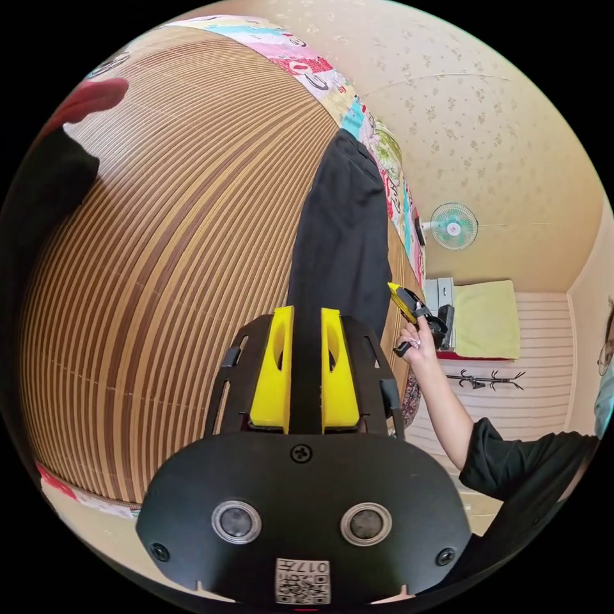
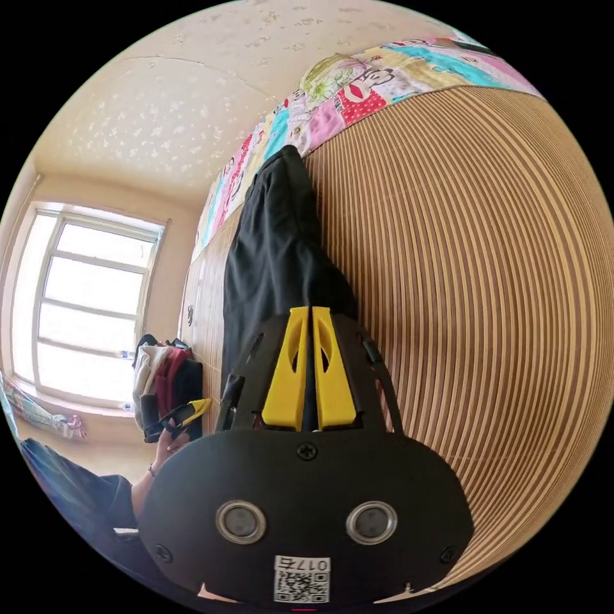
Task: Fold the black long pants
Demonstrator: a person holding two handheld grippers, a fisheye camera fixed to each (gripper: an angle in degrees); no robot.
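Left gripper [image 1: 304,313]: in its own view, yellow jaws close together with a narrow gap, black cloth running between them; pinching an edge of the pants; seen again in the right gripper view at 8 o'clock [image 2: 195,407], held in a hand.

Right gripper [image 2: 311,311]: in its own view, yellow jaws nearly pressed together at the tips, clamped on black fabric; seen also in the left gripper view at 3 o'clock [image 1: 409,306], gripped by a hand [image 1: 416,345].

Black long pants [image 1: 339,236]: stretched long and narrow over the striped bamboo mat [image 1: 166,256], running from the jaws toward 12 o'clock; far end reaching the patchwork quilt [image 1: 300,64]. In the right gripper view, same cloth [image 2: 275,249] running from the jaws toward 11 o'clock, lying along the mat [image 2: 460,256].

Quilt: colourful band along the mat's far edge, at 12 to 1 o'clock in the right gripper view [image 2: 358,89].

Wall fan [image 1: 453,225]: at 3 o'clock in the left gripper view.

Window [image 2: 89,307]: bright, at 9 o'clock in the right gripper view.

Pile of clothes [image 2: 163,377]: just beside the window, at 8 o'clock.
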